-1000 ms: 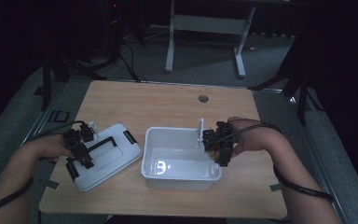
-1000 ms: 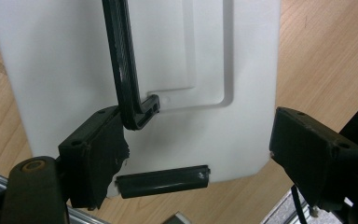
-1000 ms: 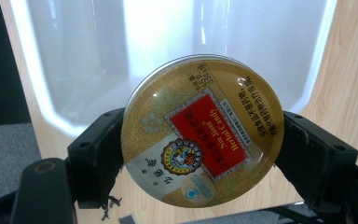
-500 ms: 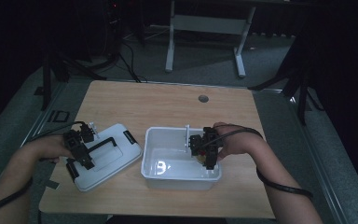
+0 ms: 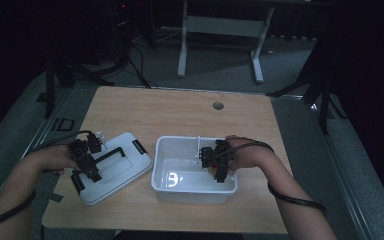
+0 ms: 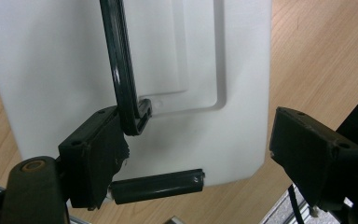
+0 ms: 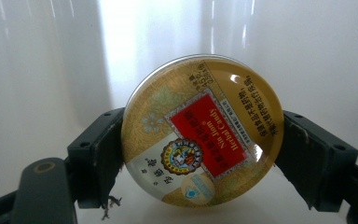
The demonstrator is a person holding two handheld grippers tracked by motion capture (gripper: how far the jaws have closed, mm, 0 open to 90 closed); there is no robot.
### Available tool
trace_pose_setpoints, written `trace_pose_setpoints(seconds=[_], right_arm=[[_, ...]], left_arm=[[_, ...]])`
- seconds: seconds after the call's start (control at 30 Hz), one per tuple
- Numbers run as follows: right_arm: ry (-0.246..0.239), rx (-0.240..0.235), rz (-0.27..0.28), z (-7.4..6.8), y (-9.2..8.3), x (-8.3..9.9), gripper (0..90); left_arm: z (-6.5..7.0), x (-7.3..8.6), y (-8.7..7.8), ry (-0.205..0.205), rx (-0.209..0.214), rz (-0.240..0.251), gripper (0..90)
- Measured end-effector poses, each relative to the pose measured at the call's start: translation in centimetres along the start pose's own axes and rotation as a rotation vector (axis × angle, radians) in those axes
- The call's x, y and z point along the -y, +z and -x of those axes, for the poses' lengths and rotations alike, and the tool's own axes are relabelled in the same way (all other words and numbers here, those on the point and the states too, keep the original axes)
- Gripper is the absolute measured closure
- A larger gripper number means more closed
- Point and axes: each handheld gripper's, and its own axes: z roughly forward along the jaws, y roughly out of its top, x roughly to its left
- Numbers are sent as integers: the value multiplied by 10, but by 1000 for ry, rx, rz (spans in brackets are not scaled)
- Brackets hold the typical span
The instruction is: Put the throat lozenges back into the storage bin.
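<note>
The right gripper [image 5: 215, 167] is inside the white bin [image 5: 180, 192] on the table [image 5: 180, 115], its jaws clamped on the rim of a round gold candy tin [image 7: 203, 130] with a red label. The left gripper [image 6: 200, 158] hovers over the white lid [image 5: 125, 167] lying beside the bin, jaws wide apart and holding nothing, one jaw close beside the lid's black handle [image 6: 123, 74].

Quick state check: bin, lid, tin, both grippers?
Bin: open, upright on the table.
Lid: off, flat on the table left of the bin, handle up.
Tin: closed, clamped edge to edge, inside the bin.
Left gripper: open, over the lid.
Right gripper: shut on the tin.
</note>
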Motion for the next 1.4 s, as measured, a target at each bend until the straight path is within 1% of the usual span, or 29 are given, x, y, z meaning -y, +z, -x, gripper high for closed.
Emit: trace_pose_setpoints(seconds=[0.1, 0.13, 0.27, 0.3, 0.37, 0.47, 0.57, 0.6, 0.7, 0.77, 0.9, 0.93, 1.0, 1.1, 1.2, 1.23, 1.3, 1.33, 1.37, 1.4], right_arm=[[11, -5, -10, 0, 7, -1, 202], [2, -5, -12, 0, 11, -2, 202], [6, -11, -16, -1, 14, -3, 202], [4, -25, -33, -2, 18, -5, 202], [2, -28, -38, -3, 19, -5, 202], [-3, -33, -45, -4, 26, -6, 202], [-6, -39, -51, -5, 27, -6, 202], [-12, -52, -62, -6, 30, -7, 202], [-19, -70, -79, -6, 35, -9, 201], [-19, -84, -89, -6, 37, -10, 201], [-21, -83, -98, -6, 40, -11, 201], [-26, -97, -103, -6, 44, -13, 201], [-9, -115, -117, -5, 46, -14, 200], [9, -130, -119, -3, 47, -14, 197], [5, -137, -115, -3, 45, -13, 182], [1, -129, -110, -3, 44, -13, 171], [8, -130, -104, -4, 41, -12, 169], [-2, -126, -94, -4, 39, -11, 146], [-1, -111, -87, -4, 36, -11, 140], [4, -111, -74, -4, 33, -10, 128]], left_arm=[[-1, 0, 1, -2, -5, -1, 176], [-1, 0, 1, -5, -2, 0, 175], [-2, 1, 2, -7, -2, 0, 176], [-2, 2, 2, -10, -5, 0, 175], [-3, 2, 2, -10, -6, 0, 175], [-3, 2, 2, -11, -4, 0, 176], [-3, 2, 3, -10, -9, -4, 176], [-3, 2, 4, -10, -7, -4, 176], [-3, 0, 5, -2, -10, -2, 175], [-3, 0, 6, -4, -9, 1, 176], [-3, -1, 8, -2, -7, 2, 176], [-3, -1, 9, -1, -4, 0, 176], [-3, -1, 9, 0, -5, -2, 176], [-3, -1, 9, -1, -7, 2, 176], [-3, 0, 8, -7, -10, 3, 176], [-3, 0, 7, -11, -9, 3, 176], [-3, 0, 7, -9, -10, -1, 175], [-3, 0, 7, -9, -10, 0, 176], [-3, 0, 7, -8, -12, 0, 175], [-3, 0, 7, -8, -10, 0, 175]])
